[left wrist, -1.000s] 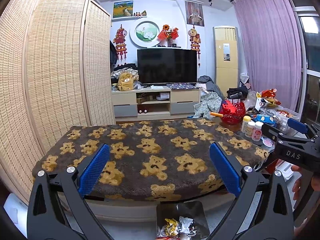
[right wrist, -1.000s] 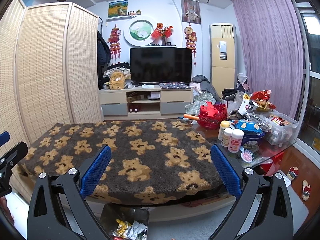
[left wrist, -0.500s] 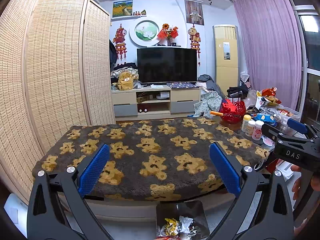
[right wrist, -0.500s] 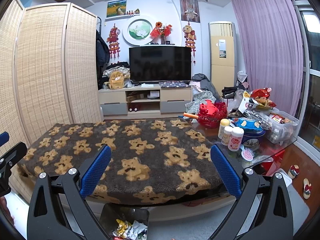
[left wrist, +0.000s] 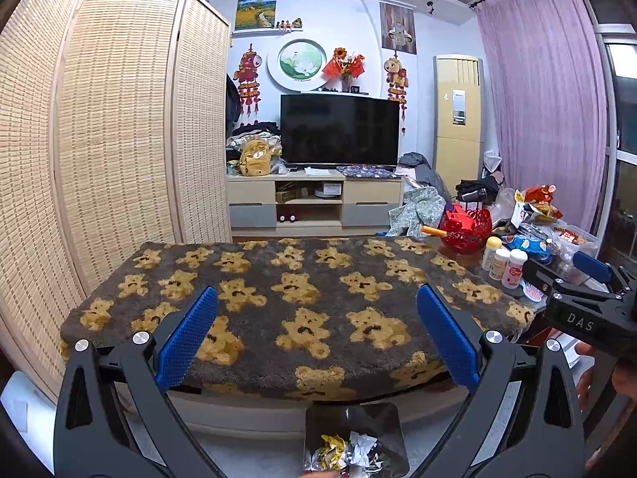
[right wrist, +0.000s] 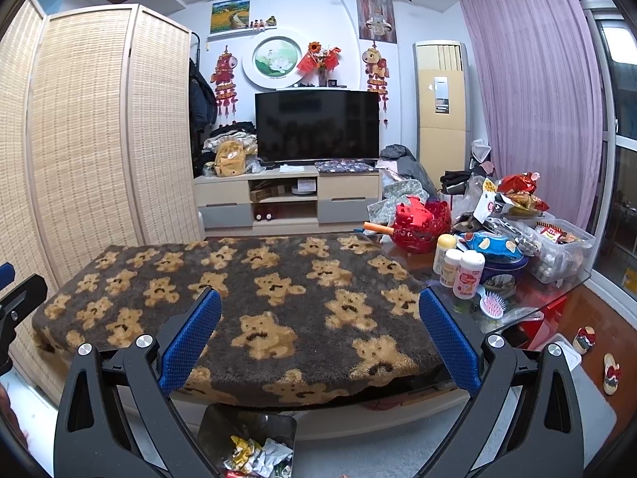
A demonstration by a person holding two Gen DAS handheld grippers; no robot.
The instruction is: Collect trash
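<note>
A small dark trash bin [left wrist: 392, 424] stands on the floor below the table's near edge, with crumpled wrappers [left wrist: 344, 452] inside; it also shows in the right wrist view [right wrist: 247, 424] with wrappers [right wrist: 254, 456]. My left gripper [left wrist: 316, 338] is open and empty, held above the bin before the table. My right gripper [right wrist: 318, 340] is open and empty too; it shows at the right of the left wrist view [left wrist: 585, 298]. The left gripper's fingertip shows at the left edge of the right wrist view [right wrist: 16, 298].
A table covered by a brown teddy-bear rug [right wrist: 254, 279] fills the middle. Its right end holds bottles [right wrist: 462, 267], a red basket [right wrist: 422, 223], snack bags, a hairbrush [right wrist: 493, 302] and a plastic box [right wrist: 565, 247]. A folding screen [left wrist: 99, 159] stands left; a TV unit [left wrist: 314, 199] behind.
Both grippers have lifted slightly and stayed open; the view shifted a little. Nothing was taken or let go.
</note>
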